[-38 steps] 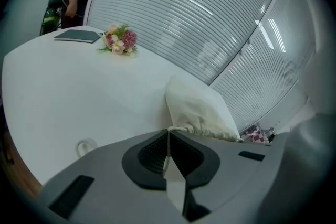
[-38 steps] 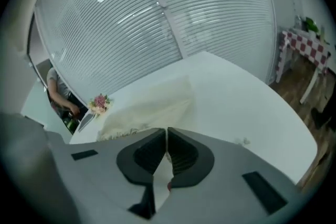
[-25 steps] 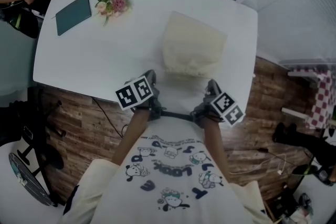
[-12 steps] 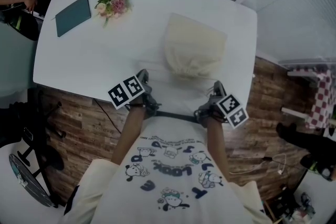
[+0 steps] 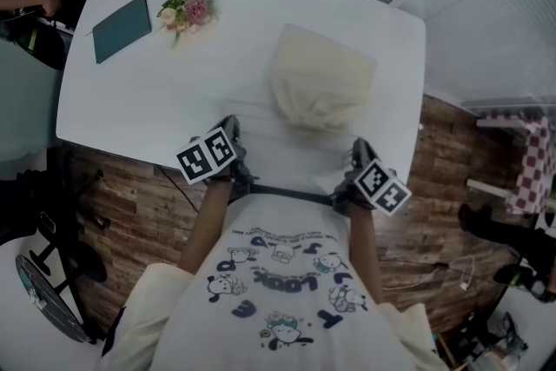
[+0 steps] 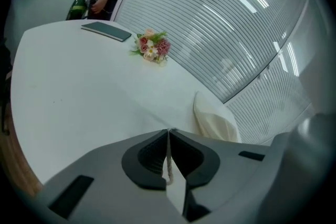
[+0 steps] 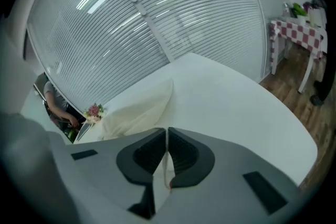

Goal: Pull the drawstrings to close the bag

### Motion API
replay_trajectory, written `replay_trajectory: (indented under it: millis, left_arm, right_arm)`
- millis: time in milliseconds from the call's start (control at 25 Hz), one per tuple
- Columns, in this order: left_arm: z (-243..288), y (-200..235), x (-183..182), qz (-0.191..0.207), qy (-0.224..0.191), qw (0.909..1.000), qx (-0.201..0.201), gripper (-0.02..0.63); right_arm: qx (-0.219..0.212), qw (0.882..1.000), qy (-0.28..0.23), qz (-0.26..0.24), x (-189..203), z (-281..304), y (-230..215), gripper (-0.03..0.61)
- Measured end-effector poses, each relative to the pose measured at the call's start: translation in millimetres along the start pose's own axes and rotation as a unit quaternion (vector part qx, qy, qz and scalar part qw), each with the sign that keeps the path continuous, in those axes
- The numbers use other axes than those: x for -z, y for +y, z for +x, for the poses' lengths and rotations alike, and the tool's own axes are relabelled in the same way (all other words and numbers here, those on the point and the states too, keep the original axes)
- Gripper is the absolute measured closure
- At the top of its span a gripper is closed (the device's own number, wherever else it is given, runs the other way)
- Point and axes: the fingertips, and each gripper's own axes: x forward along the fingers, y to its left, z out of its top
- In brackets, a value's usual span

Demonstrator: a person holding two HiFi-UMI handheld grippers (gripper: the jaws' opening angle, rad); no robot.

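A cream drawstring bag (image 5: pixel 323 87) lies on the white table (image 5: pixel 139 100), its gathered mouth facing me. My left gripper (image 5: pixel 229 133) sits at the table's near edge, left of the bag's mouth. It is shut on a thin white drawstring (image 6: pixel 169 162) that runs between its pads; the bag (image 6: pixel 214 120) shows ahead to its right. My right gripper (image 5: pixel 358 150) is at the near edge right of the mouth, shut on the other drawstring (image 7: pixel 167 165). From there the bag (image 7: pixel 139 108) lies ahead to the left.
A teal notebook (image 5: pixel 122 24) and a small bunch of flowers (image 5: pixel 184 7) lie at the table's far left. A person's hand (image 5: pixel 43 0) is beyond the left edge. A checked-cloth table (image 5: pixel 530 152) stands on the wooden floor at the right.
Both grippers have moved apart, the left one further left and the right one right and toward me. The bag's mouth looks more gathered.
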Motion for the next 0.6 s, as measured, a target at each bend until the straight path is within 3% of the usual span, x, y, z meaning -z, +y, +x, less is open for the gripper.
replay_trajectory:
  millis: [240,280,320,360,440,600]
  left_arm:
    - [0,-4,13,0.054,0.046,0.9972,0.022,0.566]
    - [-2,-3,17,0.068,0.054,0.9961,0.02,0.563]
    - [-3,-1,20,0.081,0.06,0.9948,0.018,0.561]
    - [-6,1,22,0.093,0.064,0.9935,0.016,0.535]
    - [-12,5,25,0.114,0.07,0.9909,0.014,0.439]
    - [-23,3,23,0.191,0.074,0.9787,0.0,0.407]
  right_arm:
    - [-0.001,0.998,0.051,-0.035,19,2,-5,0.551]
    - [-0.001,0.997,0.058,-0.05,22,1,-5,0.524]
    - [-0.002,0.996,0.064,-0.065,23,-1,-5,0.43]
    - [-0.002,0.994,0.068,-0.081,24,-4,-4,0.377]
    - [0.001,0.991,0.068,-0.117,22,-11,-2,0.371]
    - [0.01,0.972,0.058,-0.226,10,-20,11,0.371]
